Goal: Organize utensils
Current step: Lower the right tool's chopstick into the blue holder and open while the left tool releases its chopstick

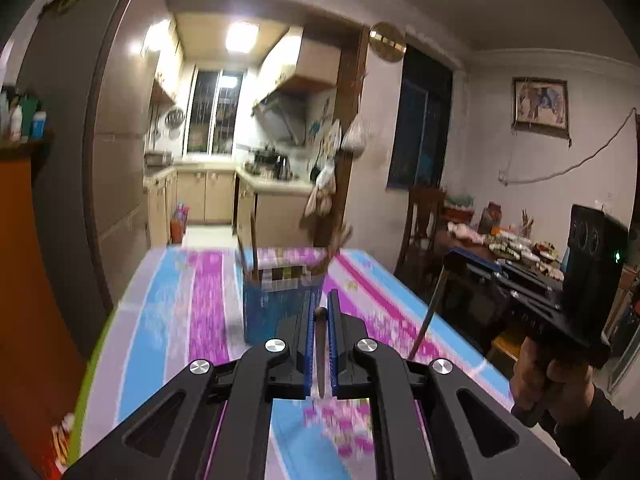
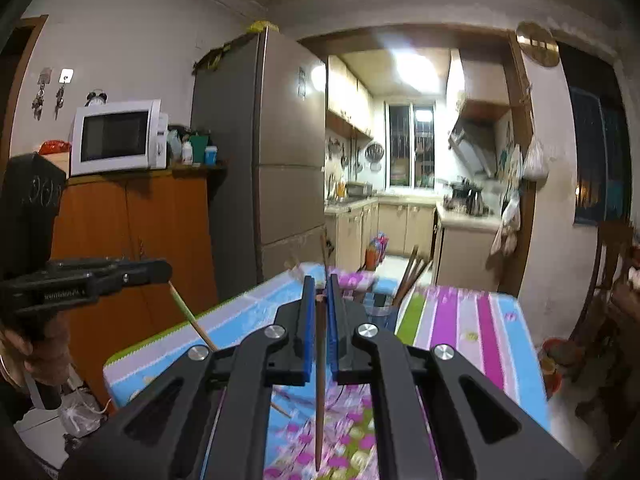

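Closest in, the left hand-held gripper (image 1: 320, 316) is clamped on a single brown chopstick (image 1: 321, 354) that hangs point-down between its blue pads, above the striped cloth of the counter (image 1: 172, 312). The right hand-held gripper (image 2: 319, 292) is likewise clenched on its own chopstick (image 2: 319, 384), also carried upright with the tip toward the floral cloth. From the left wrist view the right one shows off to the side, its stick slanting down toward the counter's edge. A little farther along the counter stands the blue holder (image 1: 276, 304), already bristling with several sticks (image 1: 338, 246) that lean out of its top; from the right wrist view it sits just past the gripper tips, partly hidden behind them. Motion blur smears the cloth and the holder, so I cannot count what is in it. To my eye the job is well under way: some utensils are already stowed, two more are in the air, and both have yet to be dropped into the holder. I see no loose utensils lying on the counter. Beyond it, the kitchen doorway (image 2: 408, 140) glows.
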`<state>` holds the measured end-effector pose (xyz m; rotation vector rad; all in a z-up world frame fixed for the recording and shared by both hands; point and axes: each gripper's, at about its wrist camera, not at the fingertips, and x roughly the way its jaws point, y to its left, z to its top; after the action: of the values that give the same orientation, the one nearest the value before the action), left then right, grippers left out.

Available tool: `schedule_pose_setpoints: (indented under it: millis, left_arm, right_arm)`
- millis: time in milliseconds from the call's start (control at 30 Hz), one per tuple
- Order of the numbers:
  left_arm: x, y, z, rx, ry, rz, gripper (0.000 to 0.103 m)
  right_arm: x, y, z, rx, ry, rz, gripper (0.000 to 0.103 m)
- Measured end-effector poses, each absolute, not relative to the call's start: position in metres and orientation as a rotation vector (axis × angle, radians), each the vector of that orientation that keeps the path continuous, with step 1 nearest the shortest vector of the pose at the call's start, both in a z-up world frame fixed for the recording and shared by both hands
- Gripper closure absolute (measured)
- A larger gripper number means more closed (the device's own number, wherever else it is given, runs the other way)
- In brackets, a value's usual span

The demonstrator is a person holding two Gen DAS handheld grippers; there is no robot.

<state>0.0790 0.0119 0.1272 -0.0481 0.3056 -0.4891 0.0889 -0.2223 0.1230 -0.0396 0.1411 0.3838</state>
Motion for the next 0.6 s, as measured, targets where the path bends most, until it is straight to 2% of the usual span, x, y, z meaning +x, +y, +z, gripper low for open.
schedule_pose_setpoints:
  millis: [233,333,467,600]
  left_arm:
    - [0.130,-0.007,0.212,-0.023,0.118,-0.439,0.096]
    - [0.163,-0.018,0.231,-0.002,0.091,-0.404,0.096]
    - [0.212,-0.031,0.230,0.017,0.119,-0.379,0.096]
    - [0.259,-0.044,0.206,0.040,0.183,-0.356,0.096]
  right_arm:
    - [0.125,-0.227,0.210,-0.067,-0.043,0.321,0.098]
    - [0.162,-0.230,0.236,-0.041,-0.090,0.289,0.098]
    - [0.213,-0.235,0.243,0.007,-0.103,0.265,0.098]
    - [0.263,-0.236,0.231,0.045,-0.076,0.252,0.098]
